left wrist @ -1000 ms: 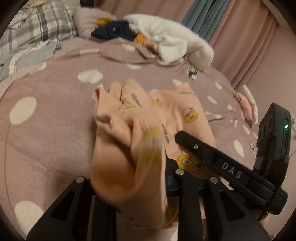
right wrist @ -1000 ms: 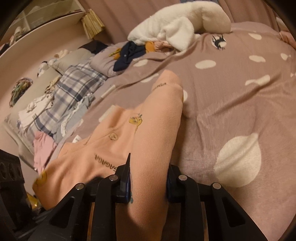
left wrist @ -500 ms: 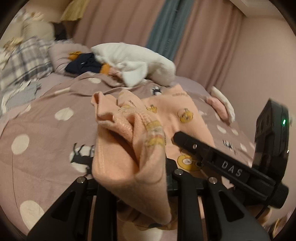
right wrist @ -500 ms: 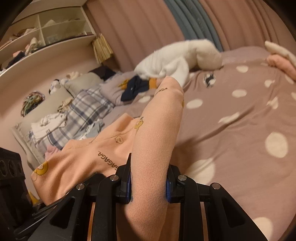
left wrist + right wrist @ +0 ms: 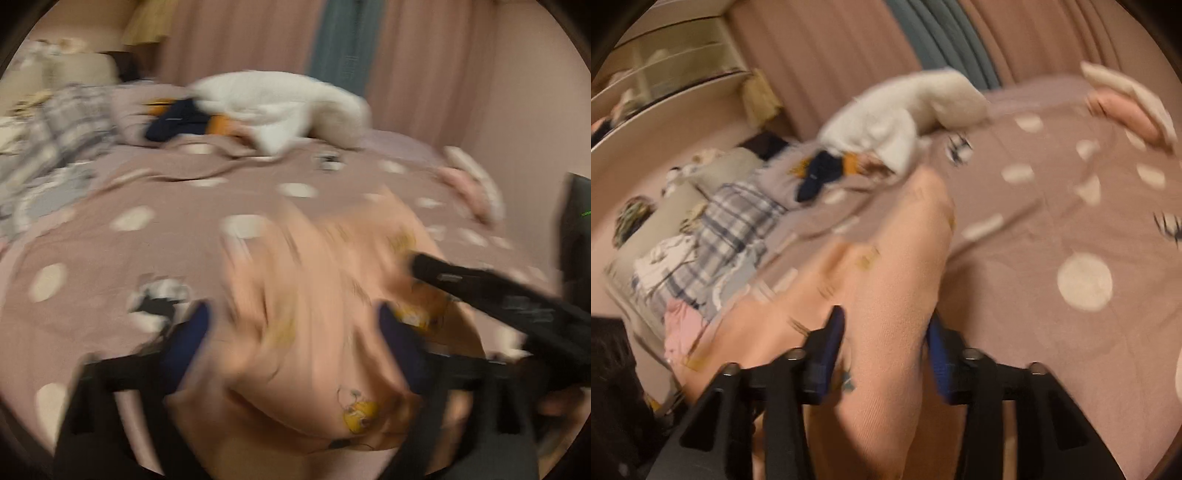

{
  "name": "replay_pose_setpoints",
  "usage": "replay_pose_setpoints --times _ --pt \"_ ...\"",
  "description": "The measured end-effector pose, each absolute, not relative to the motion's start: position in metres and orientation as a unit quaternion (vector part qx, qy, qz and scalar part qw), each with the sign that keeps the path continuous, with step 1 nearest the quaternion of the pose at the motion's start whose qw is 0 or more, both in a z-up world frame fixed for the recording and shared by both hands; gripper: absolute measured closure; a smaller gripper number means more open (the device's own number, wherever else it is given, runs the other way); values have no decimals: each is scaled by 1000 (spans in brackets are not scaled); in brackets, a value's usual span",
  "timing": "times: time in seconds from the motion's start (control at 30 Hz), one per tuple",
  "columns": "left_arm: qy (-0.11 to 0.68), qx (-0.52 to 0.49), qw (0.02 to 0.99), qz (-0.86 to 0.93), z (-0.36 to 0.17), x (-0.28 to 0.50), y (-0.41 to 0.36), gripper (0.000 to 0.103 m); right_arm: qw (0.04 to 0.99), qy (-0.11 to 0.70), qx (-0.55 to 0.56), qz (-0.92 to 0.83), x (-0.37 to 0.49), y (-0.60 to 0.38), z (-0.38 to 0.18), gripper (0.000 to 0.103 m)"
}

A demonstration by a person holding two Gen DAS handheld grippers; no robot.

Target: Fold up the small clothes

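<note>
A small peach garment with yellow cartoon prints (image 5: pixel 325 295) lies bunched on the mauve polka-dot bedspread (image 5: pixel 110 258). In the blurred left wrist view, my left gripper (image 5: pixel 291 336) stands wide open with the garment lying loose between its blue pads (image 5: pixel 188 332). My right gripper shows there as a black bar at the right (image 5: pixel 498 299). In the right wrist view, my right gripper (image 5: pixel 886 339) has its jaws spread, and a fold of the garment (image 5: pixel 886 277) runs between them. I cannot tell whether the pads still touch the cloth.
A white fluffy blanket (image 5: pixel 288 103) and dark clothes (image 5: pixel 177 122) are piled at the bed's far end. Plaid bedding (image 5: pixel 731 229) lies at the left. A pink and white item (image 5: pixel 1126 103) lies at the far right. Curtains (image 5: pixel 351 37) hang behind.
Both grippers have opened: the left was shut on a raised bunch of the garment, which has dropped to the bed. The right jaws have spread apart. Both views are blurred by motion.
</note>
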State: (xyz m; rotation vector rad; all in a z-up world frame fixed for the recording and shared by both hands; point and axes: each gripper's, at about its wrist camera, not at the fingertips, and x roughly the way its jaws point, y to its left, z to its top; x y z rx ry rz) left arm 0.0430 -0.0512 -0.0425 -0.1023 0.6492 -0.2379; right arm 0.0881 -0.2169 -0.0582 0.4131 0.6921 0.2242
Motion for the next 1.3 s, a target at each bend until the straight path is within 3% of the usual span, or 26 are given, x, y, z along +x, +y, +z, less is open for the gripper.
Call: replay_pose_setpoints --times 0.03,0.1,0.17,0.27,0.4,0.63,1.3 --pt "312 -50 942 -116 -45 42 -47 3 914 337 200 107 87 -217 -59 48" --pt "318 -59 937 -135 -47 44 -41 1 921 327 187 101 81 -216 -53 30" --pt "334 -65 928 -154 -49 47 -40 0 928 316 173 97 73 -211 -47 22" --pt "351 -65 920 -163 -52 45 -43 0 928 326 159 91 69 -208 -42 22" --pt "373 -53 912 -164 -56 44 -49 0 920 360 147 48 70 -207 -46 7" --pt "391 -60 904 -164 -58 39 -42 0 903 401 154 10 67 -212 -56 1" --pt "381 -8 913 -145 -57 15 -46 0 893 429 116 -65 38 -209 -62 1"
